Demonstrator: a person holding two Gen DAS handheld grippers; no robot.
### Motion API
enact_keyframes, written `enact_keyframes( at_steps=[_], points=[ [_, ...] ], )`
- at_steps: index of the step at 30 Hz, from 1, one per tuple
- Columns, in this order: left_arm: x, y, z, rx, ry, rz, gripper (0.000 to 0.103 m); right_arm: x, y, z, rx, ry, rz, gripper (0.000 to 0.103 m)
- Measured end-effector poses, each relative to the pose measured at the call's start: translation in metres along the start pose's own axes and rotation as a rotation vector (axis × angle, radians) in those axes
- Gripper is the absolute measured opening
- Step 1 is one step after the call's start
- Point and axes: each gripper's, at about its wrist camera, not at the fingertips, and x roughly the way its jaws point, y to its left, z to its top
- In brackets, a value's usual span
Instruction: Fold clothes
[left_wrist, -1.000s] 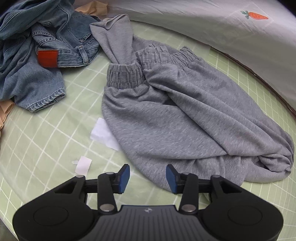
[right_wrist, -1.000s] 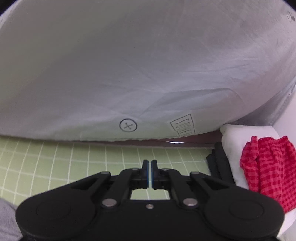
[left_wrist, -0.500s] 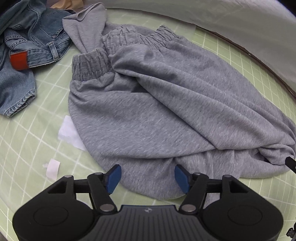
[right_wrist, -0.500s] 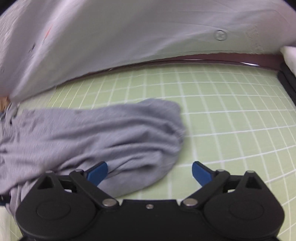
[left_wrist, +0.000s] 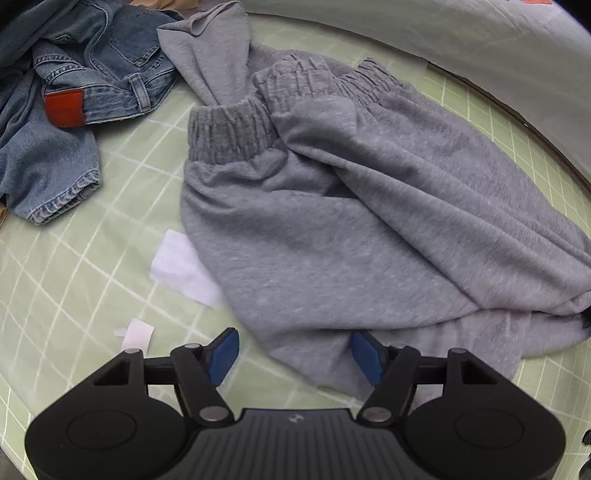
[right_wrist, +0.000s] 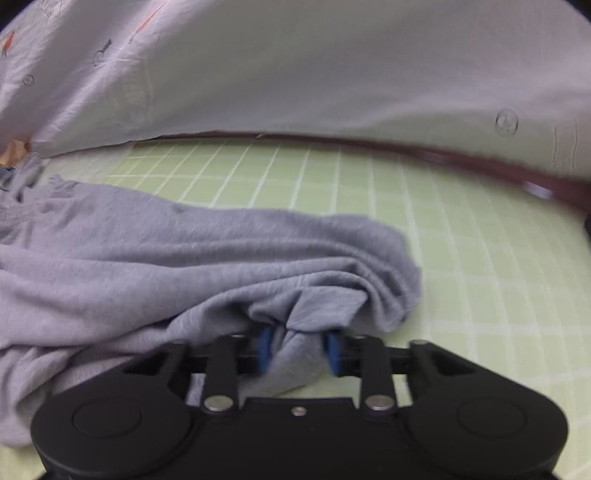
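Left wrist view, garment: the grey sweatpants (left_wrist: 354, 229) lie rumpled on the green grid mat (left_wrist: 92, 280), the elastic waistband (left_wrist: 232, 133) toward the far left and the legs bunched toward the right edge; they are not folded flat.
Left wrist view, tongs: the left gripper (left_wrist: 293, 350) stands wide, its blue pads on either side of the near hem of the grey cloth, gripping nothing.
Left wrist view, change: half a second ago the pants filled more of the frame and the pads sat nearer the fabric; now the camera has drawn back slightly and the jaws are spread about as before.
Left wrist view, bystanders: denim jeans (left_wrist: 70, 110) heaped at far left, a white paper scrap (left_wrist: 181, 266) just beside the pants, a smaller white tag (left_wrist: 136, 334) near the left pad.
Right wrist view, tongs: the right gripper (right_wrist: 297, 349) has narrowed onto a bunch of the grey fabric, which is pinched between its pads.
Right wrist view, change: half a second ago these jaws were wide with the cloth end lying loose ahead; a second ago they were closed on nothing and faced the pale sheet (right_wrist: 295, 74).
Right wrist view, meaning: one end of the pants appears secured, probably ready to be pulled straight or carried over.
Stage, judged: the pants are being arranged; the left side has no hold.
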Motion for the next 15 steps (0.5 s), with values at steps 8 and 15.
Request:
enact_keyframes(
  at_steps=[8,15],
  points=[
    [-0.003,-0.002,0.004,-0.014,-0.034,-0.014,0.068,0.047,-0.079,0.078,0.020,-0.060,-0.261,0.012],
    [-0.004,-0.039,0.017,0.060,-0.074,-0.122,0.068,0.015,-0.077,0.030,0.097,-0.011,-0.260,0.086]
  ],
)
